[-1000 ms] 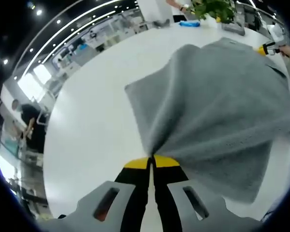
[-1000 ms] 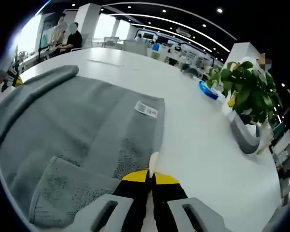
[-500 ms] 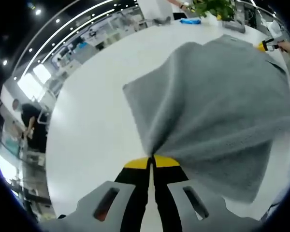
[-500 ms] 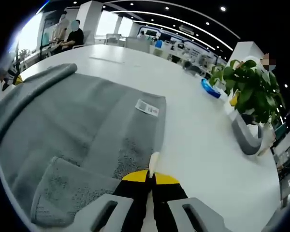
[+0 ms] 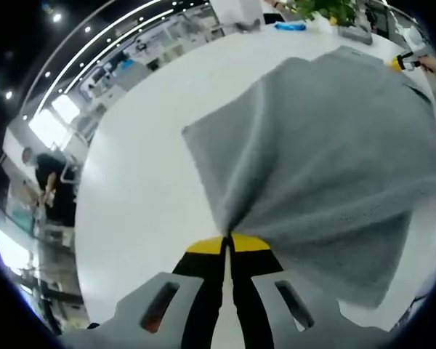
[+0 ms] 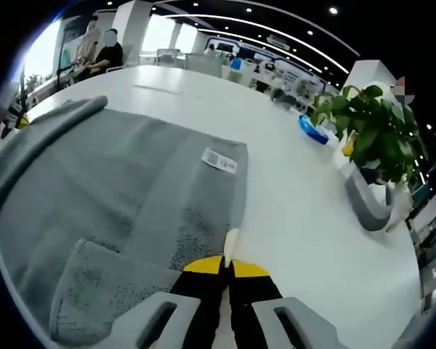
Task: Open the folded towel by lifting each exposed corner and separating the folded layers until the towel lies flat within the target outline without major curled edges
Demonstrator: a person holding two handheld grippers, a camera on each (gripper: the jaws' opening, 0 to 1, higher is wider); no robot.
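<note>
little has moved since a second ago: both grippers keep their pinch and the towel has only slid slightly within each view.

grey, nubbly towel (image 5: 327, 153) rises gathered from the left gripper (image 5: 227, 243), jaws closed on a corner, fanning up over the white table (image 5: 138, 182). in the right gripper view the towel (image 6: 94, 182) lies stretched away to the left, white label (image 6: 219, 160) up, its near edge pinched in the right gripper (image 6: 226, 263), beside a potted plant (image 6: 367, 138).

Towel (image 5: 327, 160) runs past the left gripper view's right edge; its label (image 6: 219, 160) print is unreadable
</note>
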